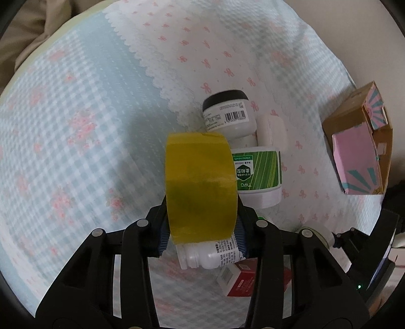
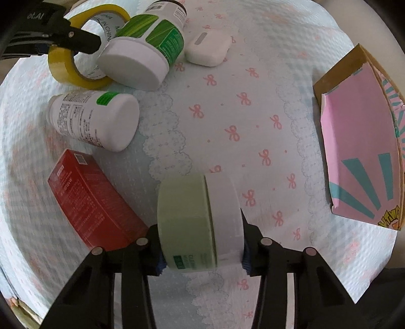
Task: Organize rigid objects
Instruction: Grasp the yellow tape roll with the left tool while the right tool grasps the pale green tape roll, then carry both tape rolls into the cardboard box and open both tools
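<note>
1. In the left wrist view the yellow tape roll covers most of the white bottle lying behind it; only the bottle's neck end and a strip of label show
2. The red box sits partly behind the black arm of the left tongs, its print too small to read
3. A pale round thing near the lower right is mostly hidden; what it is cannot be told
4. In the right wrist view the dark-capped jar is cut off by the top edge
5. The green tub's label is blurred and only partly readable
6. The cardboard box runs out of the right edge
</note>
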`<state>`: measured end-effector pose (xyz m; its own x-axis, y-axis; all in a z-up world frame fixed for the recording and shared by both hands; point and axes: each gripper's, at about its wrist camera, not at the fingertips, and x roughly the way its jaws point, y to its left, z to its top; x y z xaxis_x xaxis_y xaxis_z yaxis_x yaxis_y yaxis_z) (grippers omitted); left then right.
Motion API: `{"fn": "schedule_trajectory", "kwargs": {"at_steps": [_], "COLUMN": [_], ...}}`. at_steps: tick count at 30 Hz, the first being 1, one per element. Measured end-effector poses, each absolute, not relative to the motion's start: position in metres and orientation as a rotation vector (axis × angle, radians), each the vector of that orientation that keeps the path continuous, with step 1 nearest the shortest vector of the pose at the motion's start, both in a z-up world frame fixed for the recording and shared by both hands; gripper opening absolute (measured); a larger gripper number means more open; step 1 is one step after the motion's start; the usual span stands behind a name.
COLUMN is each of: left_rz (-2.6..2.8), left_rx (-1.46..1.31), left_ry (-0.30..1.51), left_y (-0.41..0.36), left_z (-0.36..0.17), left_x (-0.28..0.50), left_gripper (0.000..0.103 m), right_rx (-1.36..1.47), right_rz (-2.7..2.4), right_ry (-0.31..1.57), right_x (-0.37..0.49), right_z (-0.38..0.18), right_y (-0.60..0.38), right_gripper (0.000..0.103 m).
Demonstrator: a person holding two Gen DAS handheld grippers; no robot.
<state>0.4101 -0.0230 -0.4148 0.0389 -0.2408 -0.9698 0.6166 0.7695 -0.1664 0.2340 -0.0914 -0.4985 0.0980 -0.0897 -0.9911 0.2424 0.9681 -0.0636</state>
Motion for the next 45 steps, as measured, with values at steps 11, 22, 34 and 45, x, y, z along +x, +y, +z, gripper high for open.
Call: {"fn": "schedule_trajectory", "kwargs": {"at_steps": [11, 22, 34, 45], "left_rz": [-0.637, -0.613, -0.644, -0.621], "left_rx": [0.287, 0.212, 0.143, 0.069], "left_ry": [1.328, 1.232, 1.151, 1.11], "left_y": [0.002, 0.041, 0.027, -0.087], "left_z": [-0.377, -0.274, -0.183, -0.153], "left_x": [0.401, 0.336, 0.264, 0.22], "left_gripper": [0.038, 0.038, 0.037, 0.037], "right_rx": [0.149, 0.158, 0.266, 0.229], "right_rz": [-0.252, -0.219, -0.093, -0.103], "right_ry": [1.4, 1.288, 1.226, 1.214], "right_x": [0.224, 0.188, 0.159, 0.135], "right_z": [-0.468, -0.366, -0.226, -0.191], "right_y": [-0.074, -0.058, -0.156, -0.287], "right_gripper": [0.041, 0.041, 0.041, 0.041]}}
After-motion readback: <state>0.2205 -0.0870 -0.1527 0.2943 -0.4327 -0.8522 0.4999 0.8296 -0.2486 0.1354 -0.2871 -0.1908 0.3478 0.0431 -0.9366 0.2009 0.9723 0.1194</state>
